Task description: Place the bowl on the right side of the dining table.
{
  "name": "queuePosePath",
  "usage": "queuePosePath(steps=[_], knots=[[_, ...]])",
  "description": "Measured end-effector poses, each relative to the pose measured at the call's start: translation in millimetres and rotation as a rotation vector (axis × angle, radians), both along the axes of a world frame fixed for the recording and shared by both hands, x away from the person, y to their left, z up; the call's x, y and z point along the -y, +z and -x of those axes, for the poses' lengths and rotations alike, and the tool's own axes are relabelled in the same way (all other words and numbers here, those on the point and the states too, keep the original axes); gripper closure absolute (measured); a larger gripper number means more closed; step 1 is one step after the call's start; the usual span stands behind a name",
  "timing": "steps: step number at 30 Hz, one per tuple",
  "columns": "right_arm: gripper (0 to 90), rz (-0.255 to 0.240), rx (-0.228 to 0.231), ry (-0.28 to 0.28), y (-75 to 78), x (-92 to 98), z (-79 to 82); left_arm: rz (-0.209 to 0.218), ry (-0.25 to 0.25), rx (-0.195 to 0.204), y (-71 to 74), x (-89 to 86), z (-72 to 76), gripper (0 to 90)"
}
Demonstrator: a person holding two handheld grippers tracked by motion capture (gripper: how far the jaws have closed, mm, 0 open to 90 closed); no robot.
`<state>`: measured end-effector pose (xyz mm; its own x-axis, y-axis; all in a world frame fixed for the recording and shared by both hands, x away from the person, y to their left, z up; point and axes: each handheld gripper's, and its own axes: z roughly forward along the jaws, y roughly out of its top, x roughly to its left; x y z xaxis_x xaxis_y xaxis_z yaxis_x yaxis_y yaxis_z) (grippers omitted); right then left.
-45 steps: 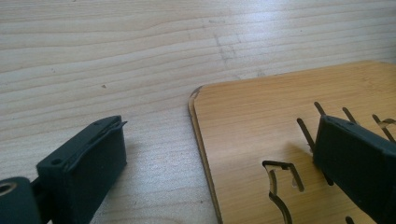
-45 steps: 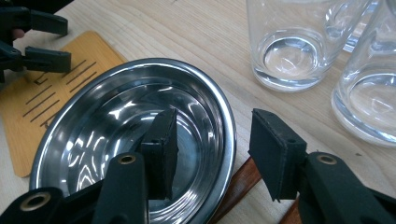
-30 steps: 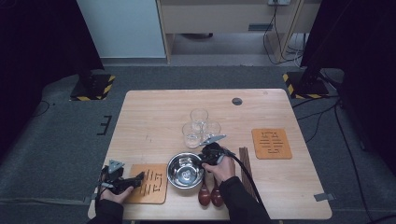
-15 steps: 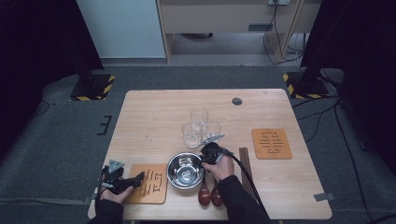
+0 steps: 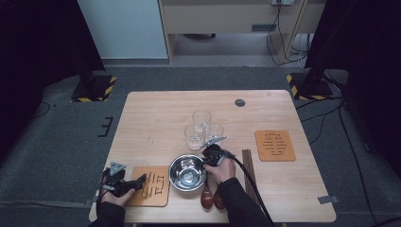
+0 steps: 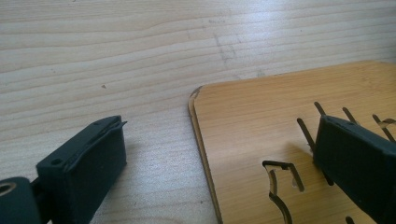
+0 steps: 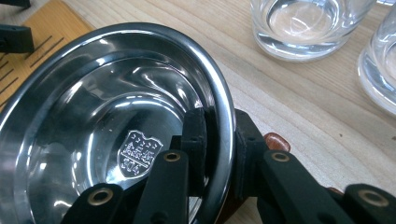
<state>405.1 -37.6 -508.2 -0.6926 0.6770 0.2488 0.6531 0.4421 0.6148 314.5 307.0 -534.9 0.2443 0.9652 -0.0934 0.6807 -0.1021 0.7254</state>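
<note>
A steel bowl sits near the table's front edge. My right gripper is at its right rim. In the right gripper view the bowl's rim runs between the jaws of the right gripper, one inside the bowl and one outside. The jaws have just been closing and now press on the rim. My left gripper lies low at the front left, open, over the left edge of a slotted wooden coaster. The coaster's corner shows between the wide-apart jaws of the left gripper, which hold nothing.
Three clear glasses stand just behind the bowl, one close in the right gripper view. Two brown wooden spoons lie under my right hand. Dark chopsticks and a second coaster lie to the right.
</note>
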Motion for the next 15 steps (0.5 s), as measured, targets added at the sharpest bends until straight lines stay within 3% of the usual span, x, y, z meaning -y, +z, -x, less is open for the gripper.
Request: queuePosePath(steps=[15], knots=[[82.5,-0.122,0.03,-0.011,11.5,-3.7,6.4,0.0,0.0,0.0,0.0,0.0,-0.1,1.7]])
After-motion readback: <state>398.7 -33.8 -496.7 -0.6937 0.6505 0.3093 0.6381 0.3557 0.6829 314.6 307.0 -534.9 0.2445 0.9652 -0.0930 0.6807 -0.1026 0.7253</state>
